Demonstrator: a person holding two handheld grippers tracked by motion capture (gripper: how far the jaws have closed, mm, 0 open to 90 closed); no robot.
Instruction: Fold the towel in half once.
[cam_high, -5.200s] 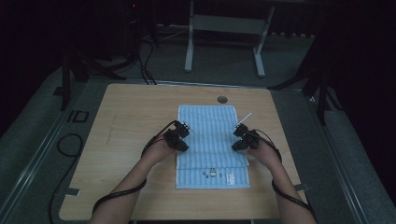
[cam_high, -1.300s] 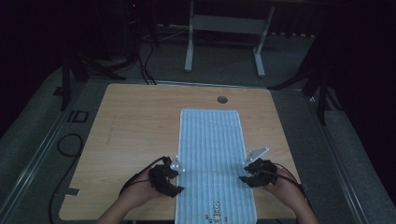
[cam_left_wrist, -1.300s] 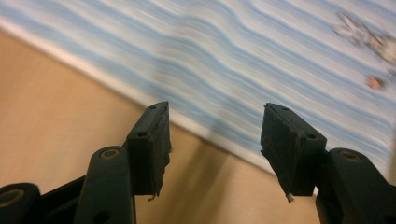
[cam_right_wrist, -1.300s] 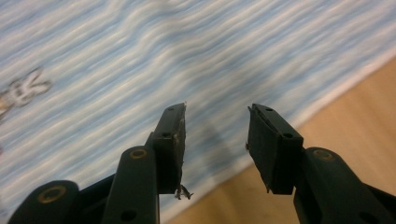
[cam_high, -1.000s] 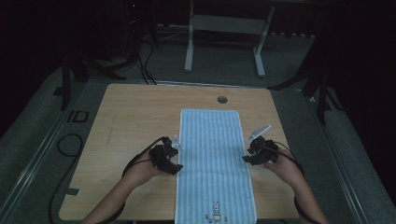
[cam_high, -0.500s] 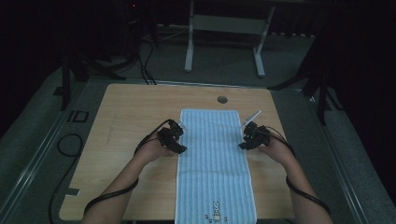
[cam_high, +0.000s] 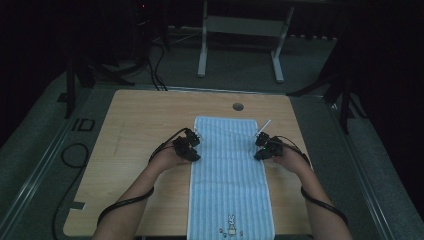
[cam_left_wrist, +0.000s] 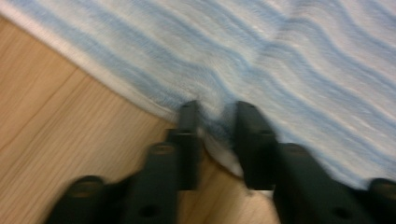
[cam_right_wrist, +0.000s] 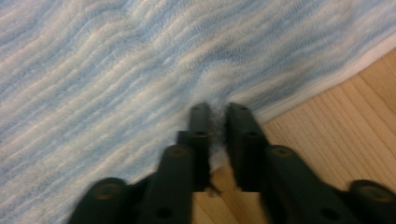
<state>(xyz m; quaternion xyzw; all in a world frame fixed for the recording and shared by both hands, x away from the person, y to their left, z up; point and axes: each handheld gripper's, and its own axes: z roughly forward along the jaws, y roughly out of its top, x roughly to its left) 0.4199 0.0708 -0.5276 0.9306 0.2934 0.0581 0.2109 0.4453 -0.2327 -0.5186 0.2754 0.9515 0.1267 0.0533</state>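
Note:
A light blue striped towel lies lengthwise down the middle of the wooden table, with a small embroidered rabbit at its near end. My left gripper sits at the towel's left long edge. Its jaws have just been closing, and in the left gripper view they pinch a raised fold of the towel. My right gripper sits at the right long edge. Its jaws have also just been closing, and in the right gripper view they squeeze a fold of the towel's hem.
A round cable hole sits in the table beyond the towel's far end. A metal stand is on the floor behind the table. Cables lie on the floor at the left. Bare wood flanks the towel on both sides.
Both hands moved away from the near edge up along the towel's long sides. Both grippers have come down onto the edges and closed on them.

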